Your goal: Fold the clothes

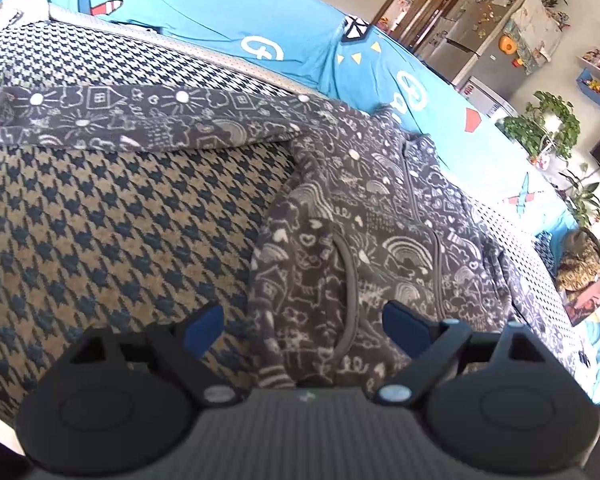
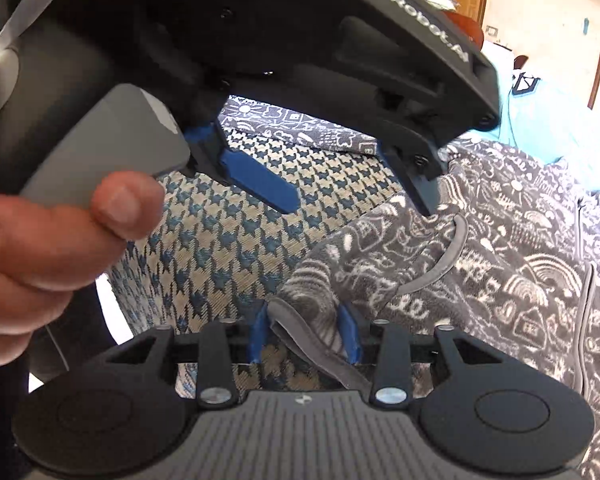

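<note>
- The grey doodle-print jacket (image 1: 380, 216) lies spread on the houndstooth sofa cover (image 1: 120, 240).
- The left claw (image 1: 304, 332) hovers released above it.
- The right claw (image 2: 306, 334) is clenched on the jacket's hem corner.

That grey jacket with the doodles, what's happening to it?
A person is folding it with two hand-held grippers. The grey jacket lies spread on a checked blanket, one sleeve stretched out sideways. The right gripper has pinched the jacket's bottom corner. The left gripper hovers open just above the hem, holding nothing.
</note>
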Demonstrator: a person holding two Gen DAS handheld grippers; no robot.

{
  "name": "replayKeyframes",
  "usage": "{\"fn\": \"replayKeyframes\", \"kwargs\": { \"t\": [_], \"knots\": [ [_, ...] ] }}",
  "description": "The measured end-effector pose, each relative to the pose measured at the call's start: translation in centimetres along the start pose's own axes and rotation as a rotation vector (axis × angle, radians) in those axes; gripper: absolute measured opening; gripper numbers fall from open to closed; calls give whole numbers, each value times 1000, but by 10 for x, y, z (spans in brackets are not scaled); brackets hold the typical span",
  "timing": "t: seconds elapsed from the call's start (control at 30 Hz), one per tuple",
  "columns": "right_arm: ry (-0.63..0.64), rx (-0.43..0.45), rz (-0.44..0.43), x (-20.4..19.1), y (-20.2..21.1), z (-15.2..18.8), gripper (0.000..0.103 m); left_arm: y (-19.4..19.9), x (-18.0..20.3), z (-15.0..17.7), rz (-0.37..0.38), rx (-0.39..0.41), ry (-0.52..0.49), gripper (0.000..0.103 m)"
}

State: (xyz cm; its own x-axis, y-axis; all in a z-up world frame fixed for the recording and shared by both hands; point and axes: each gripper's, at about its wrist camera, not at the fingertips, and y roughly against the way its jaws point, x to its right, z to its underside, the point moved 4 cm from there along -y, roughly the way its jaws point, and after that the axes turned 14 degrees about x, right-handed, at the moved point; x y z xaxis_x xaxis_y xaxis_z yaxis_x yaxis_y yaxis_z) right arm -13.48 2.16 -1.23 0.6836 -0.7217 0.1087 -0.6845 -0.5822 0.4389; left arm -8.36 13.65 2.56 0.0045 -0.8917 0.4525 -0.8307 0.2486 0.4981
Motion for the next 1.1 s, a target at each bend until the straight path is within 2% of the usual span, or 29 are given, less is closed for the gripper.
{"fn": "replayKeyframes", "kwargs": {
  "t": [0.07,0.1,0.17,0.3,0.4,0.5,0.63,0.77,0.9,1.1],
  "knots": [
    [-17,0,7,4,0,0,14,2,-2,-3,-33,28,-13,91],
    [-52,-4,-2,9,1,-1,13,4,-3,-4,-51,44,-25,91],
    [-128,1,-27,18,6,-4,12,8,-3,-8,-92,81,-51,92],
    [-194,37,-76,26,20,-12,12,16,-2,-15,-172,161,-119,93],
    [-270,67,-111,36,28,-19,12,22,0,-19,-197,209,-143,94],
    [-270,65,-121,37,28,-19,12,25,-1,-24,-219,244,-144,95],
    [-257,39,-119,32,21,-14,13,25,-6,-26,-247,249,-120,95],
    [-270,35,-131,25,21,-19,22,21,-9,-26,-262,246,-116,96],
    [-295,42,-148,22,29,-18,23,20,-5,-24,-265,247,-125,98],
    [-310,28,-40,42,41,-5,26,13,8,-16,-243,229,-178,98]
  ]
}}
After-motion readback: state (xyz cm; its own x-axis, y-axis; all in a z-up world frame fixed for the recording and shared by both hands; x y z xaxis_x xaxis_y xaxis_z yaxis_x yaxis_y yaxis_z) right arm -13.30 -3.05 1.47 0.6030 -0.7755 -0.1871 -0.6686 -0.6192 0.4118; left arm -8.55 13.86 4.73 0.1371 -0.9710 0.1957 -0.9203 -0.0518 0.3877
